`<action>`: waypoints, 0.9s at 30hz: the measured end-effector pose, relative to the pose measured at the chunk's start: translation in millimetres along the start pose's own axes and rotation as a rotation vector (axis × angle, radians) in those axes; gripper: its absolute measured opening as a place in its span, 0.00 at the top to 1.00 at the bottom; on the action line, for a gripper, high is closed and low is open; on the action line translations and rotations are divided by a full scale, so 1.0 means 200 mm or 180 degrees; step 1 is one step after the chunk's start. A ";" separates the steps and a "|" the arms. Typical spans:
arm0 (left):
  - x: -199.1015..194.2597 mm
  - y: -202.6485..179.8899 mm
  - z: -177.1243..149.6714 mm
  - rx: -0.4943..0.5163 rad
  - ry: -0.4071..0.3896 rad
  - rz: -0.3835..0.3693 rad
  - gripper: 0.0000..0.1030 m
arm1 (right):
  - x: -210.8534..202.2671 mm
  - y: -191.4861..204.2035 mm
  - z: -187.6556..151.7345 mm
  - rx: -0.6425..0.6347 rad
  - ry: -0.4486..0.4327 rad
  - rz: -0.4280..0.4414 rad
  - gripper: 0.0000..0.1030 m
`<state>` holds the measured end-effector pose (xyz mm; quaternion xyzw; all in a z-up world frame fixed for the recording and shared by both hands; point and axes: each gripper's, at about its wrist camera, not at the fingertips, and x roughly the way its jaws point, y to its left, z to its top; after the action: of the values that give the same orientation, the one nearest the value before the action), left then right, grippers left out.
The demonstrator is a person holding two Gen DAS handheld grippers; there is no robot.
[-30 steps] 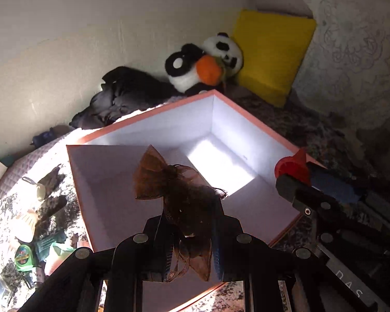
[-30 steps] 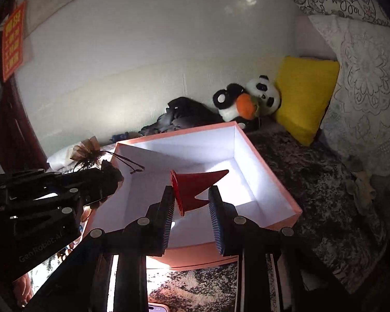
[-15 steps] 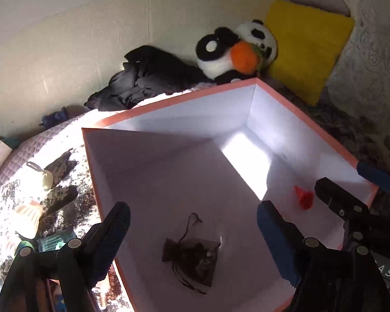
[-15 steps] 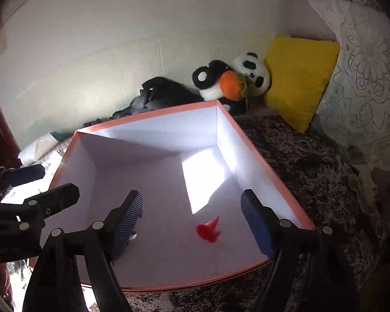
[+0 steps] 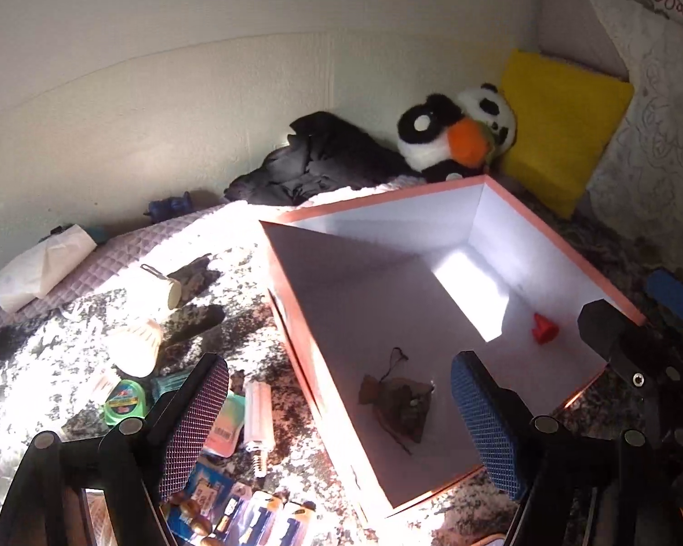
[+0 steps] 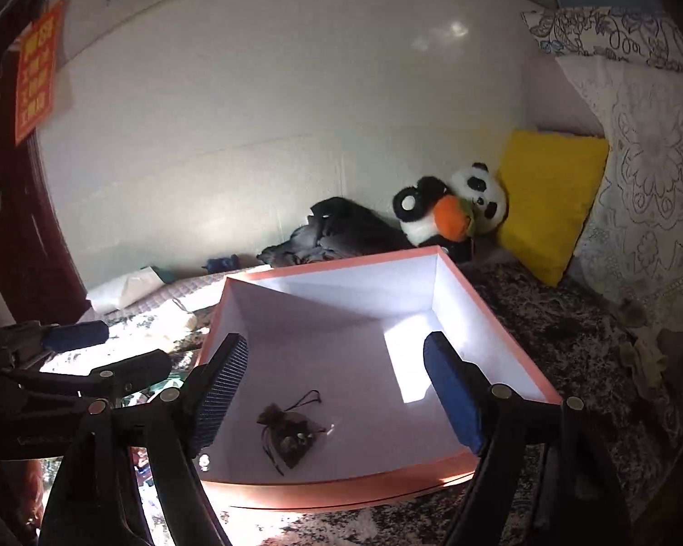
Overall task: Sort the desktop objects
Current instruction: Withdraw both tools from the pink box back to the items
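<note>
L gripper [image 5: 337, 414]: my jaws apart, nothing held, over box's near-left rim.
R gripper [image 6: 337, 391]: jaws apart, nothing held.
Box [image 5: 564, 245]: holds mesh pouch [image 5: 398, 402] & red cone [image 5: 544, 328].
Loose items: bulb [image 5: 136, 346], batteries [image 5: 268, 518] w/ others left of box; judge approach low, jaws wide, one item per grab.

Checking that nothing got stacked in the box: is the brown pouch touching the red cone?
Apart. The left wrist view shows the brown pouch and the red cone separated by bare box floor.
</note>
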<state>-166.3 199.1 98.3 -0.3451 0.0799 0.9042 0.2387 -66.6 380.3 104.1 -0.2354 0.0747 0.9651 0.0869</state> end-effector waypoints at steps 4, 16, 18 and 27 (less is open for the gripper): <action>-0.17 0.12 -0.09 -0.0113 -0.0077 0.0091 0.16 | -0.11 0.16 -0.02 -0.0141 -0.0014 0.0119 0.15; -0.42 0.57 -0.63 -0.0584 0.0203 0.0474 0.16 | -0.28 0.60 -0.26 -0.0323 0.0292 0.0536 0.12; -0.43 0.67 -0.72 -0.0703 0.0287 0.0553 0.16 | -0.27 0.68 -0.32 -0.0373 0.0381 0.0596 0.12; -0.41 1.05 -1.06 -0.1148 0.0579 0.0943 0.16 | -0.18 1.03 -0.56 -0.0630 0.0736 0.0897 0.12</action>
<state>-91.1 -80.0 -9.9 -0.4467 -0.0119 0.8941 0.0298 -27.3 155.1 44.4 -0.3392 0.0212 0.9369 -0.0817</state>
